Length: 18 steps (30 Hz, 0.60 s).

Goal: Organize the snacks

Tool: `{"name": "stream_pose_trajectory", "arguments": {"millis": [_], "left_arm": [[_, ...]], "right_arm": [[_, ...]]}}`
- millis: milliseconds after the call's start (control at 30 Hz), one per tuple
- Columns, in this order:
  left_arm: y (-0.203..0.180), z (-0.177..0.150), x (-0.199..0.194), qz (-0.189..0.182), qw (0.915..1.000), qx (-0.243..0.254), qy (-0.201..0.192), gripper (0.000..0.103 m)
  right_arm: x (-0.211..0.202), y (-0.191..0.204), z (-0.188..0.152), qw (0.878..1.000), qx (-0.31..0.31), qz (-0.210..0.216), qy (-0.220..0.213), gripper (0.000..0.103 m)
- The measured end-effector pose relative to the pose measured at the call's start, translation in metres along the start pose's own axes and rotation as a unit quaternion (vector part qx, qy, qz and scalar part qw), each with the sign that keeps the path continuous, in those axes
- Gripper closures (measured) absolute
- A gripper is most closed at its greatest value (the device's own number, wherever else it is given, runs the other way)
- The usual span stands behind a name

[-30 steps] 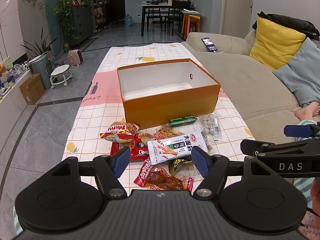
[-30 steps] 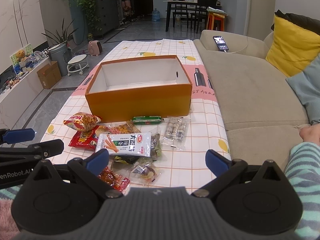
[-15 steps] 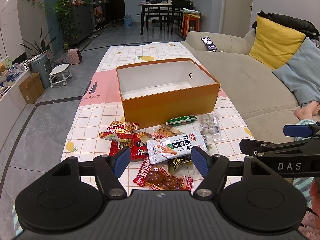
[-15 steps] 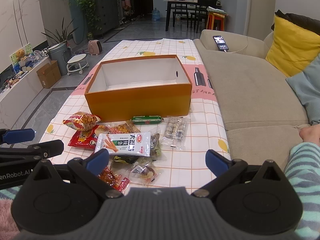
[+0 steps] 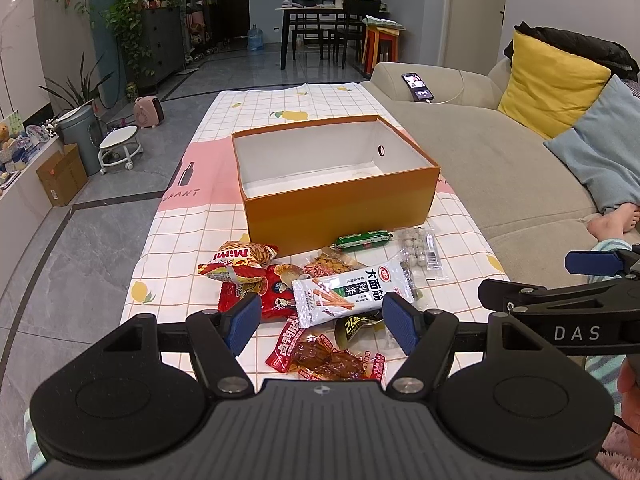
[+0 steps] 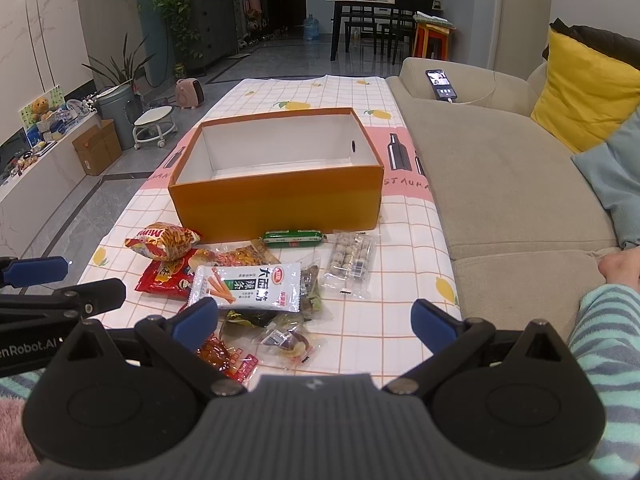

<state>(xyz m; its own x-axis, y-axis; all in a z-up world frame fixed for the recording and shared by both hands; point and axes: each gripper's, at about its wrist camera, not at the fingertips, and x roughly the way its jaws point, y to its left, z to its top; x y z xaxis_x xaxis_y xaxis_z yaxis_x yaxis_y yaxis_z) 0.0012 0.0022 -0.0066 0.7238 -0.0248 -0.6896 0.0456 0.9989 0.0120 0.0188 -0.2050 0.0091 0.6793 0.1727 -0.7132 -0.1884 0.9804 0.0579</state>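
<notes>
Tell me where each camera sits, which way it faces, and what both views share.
Left wrist: sits on the left gripper, facing down the table at the orange box beyond the snack pile; shows its own open fingers and the right gripper at right.
Right wrist: sits on the right gripper, facing the same way from nearer the sofa; shows its open fingers, a striped sleeve and the left gripper at left.
Shared: box, snacks, sofa, phone.

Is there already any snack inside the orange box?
No, the orange box shows only its bare white inside; the snack packets all lie on the tablecloth before it.
</notes>
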Motion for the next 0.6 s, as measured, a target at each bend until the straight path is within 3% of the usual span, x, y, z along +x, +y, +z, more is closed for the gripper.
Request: {"name": "stream_pose_trajectory", "arguments": {"millis": [600], "left_arm": [[-0.0085,-0.0056,0.0018,-0.014,0.9999,0.001,0.006,0.023]], "right_arm": [[0.0033,-0.0024,-0.0038,1.0,0.003,0.0,0.006,0.004]]}}
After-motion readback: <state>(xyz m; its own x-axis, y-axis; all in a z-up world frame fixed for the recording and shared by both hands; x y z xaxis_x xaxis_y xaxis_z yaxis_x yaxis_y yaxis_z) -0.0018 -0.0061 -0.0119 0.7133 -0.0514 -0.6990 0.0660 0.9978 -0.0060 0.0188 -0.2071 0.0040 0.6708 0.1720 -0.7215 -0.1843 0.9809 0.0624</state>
